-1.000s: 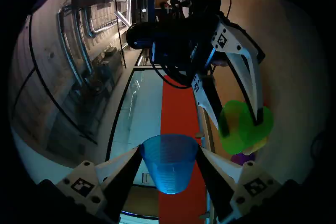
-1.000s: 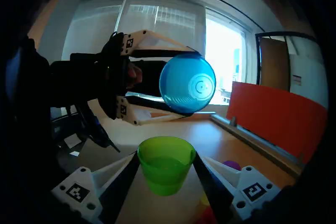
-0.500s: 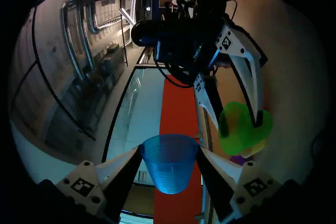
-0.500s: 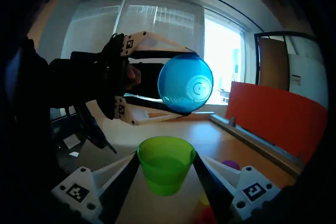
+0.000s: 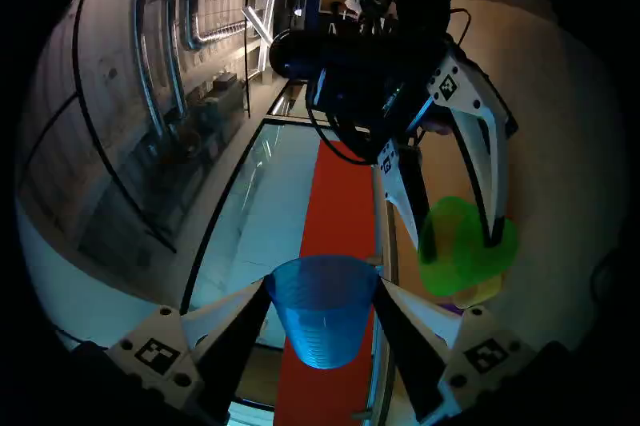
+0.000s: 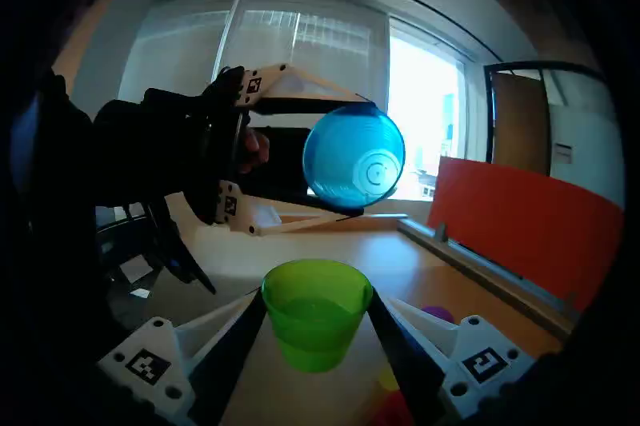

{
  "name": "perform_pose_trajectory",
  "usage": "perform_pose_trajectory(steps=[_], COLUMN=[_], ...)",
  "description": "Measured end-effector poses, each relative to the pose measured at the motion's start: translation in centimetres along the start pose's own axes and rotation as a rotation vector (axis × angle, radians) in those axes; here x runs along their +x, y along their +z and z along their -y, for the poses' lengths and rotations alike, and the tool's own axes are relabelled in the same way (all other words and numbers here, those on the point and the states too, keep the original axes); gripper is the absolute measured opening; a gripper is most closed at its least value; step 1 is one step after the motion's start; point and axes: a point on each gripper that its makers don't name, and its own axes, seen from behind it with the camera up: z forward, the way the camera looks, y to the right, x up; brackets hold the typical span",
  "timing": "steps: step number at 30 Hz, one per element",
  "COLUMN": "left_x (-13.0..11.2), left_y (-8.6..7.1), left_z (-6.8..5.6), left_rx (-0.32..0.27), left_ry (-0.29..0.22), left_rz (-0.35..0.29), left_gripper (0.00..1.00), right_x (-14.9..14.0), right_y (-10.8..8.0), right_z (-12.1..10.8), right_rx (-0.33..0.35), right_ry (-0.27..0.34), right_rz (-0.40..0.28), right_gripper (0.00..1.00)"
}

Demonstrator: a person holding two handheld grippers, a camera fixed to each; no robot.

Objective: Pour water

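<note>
i've got a cup in each gripper. my left gripper (image 5: pixel 322 292) is closed down to cup width, both fingers pressed on the sides of the blue cup (image 5: pixel 322 322), which sits at 6 o'clock in the left gripper view with its rim toward the top. in the right gripper view that cup (image 6: pixel 354 156) sits just above centre, tipped onto its side so its ringed base faces the camera, with one finger of the left gripper at its 12 o'clock and the other at its 6 o'clock. my gloved hand (image 6: pixel 232 142) on the handle is at 9 o'clock.

my right gripper (image 6: pixel 318 302) is likewise narrowed onto the green cup (image 6: pixel 316 334), a finger touching each side. it stands upright at 6 o'clock in the right gripper view, below the blue cup and apart from it. a darker band through its wall looks like liquid inside. from the left gripper view the green cup (image 5: pixel 460 246) sits at 4 o'clock.

behind are a wooden table (image 6: pixel 400 254), an orange panel (image 6: pixel 520 218) at 3 o'clock and a bright window (image 6: pixel 420 106) at 1 o'clock.
</note>
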Motion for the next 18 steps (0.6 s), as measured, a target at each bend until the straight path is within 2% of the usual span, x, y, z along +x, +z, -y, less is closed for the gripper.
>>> perform_pose_trajectory(steps=[5, 12, 18], left_x=[-0.08, -0.32, -0.45], left_y=[-0.05, -0.16, -0.2], left_z=[-0.14, 0.19, 0.06], left_rx=[-0.001, 0.013, 0.005], left_ry=[-0.036, -0.132, -0.173], left_rz=[0.002, 0.003, 0.005], left_gripper=[0.88, 0.87, 0.87], right_x=[0.04, 0.16, 0.18], right_y=[-0.04, -0.14, -0.11], right_z=[-0.01, -0.06, -0.14], right_rx=[-0.002, -0.003, -0.005], right_ry=[-0.002, -0.004, -0.004], right_rz=[-0.002, -0.005, -0.008], right_gripper=[0.91, 0.91, 0.91])
